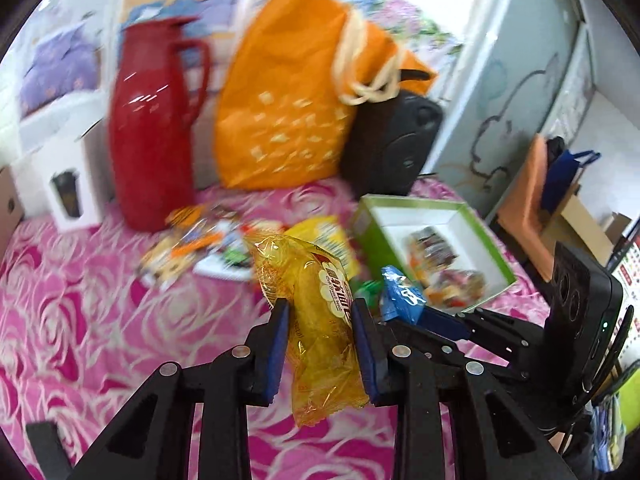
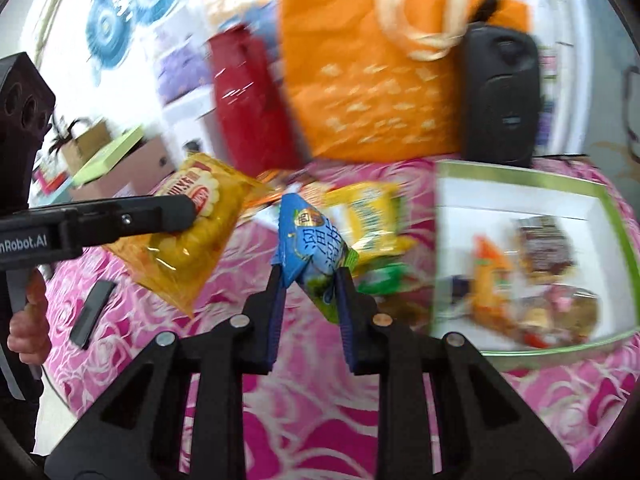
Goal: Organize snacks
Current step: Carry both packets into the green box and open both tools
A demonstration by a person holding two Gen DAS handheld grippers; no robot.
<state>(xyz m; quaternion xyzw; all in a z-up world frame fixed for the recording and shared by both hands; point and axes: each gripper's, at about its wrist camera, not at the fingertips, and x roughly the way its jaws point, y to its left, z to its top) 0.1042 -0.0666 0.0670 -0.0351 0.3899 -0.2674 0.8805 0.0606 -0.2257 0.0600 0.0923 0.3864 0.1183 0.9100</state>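
Observation:
My left gripper point(image 1: 320, 308) is shut on a clear yellow snack bag point(image 1: 316, 312), held above the pink tablecloth; the same yellow bag point(image 2: 192, 240) shows at the left of the right wrist view. My right gripper point(image 2: 308, 276) is shut on a blue snack packet point(image 2: 312, 248), which also appears as the blue packet point(image 1: 400, 292) in the left wrist view. A green-rimmed white box point(image 2: 616, 216) with a few snacks inside lies to the right; it is the green box point(image 1: 484, 236) beyond both grippers. Loose snacks point(image 1: 200, 240), among them a yellow packet point(image 2: 368, 216), lie on the cloth.
A red jug point(image 1: 148, 128), an orange bag point(image 1: 288, 92) and a black speaker point(image 1: 392, 140) stand behind the snacks. A white carton point(image 1: 68, 176) is at the back left. A dark flat object point(image 2: 92, 308) lies on the cloth. A hand point(image 2: 28, 320) grips the left tool.

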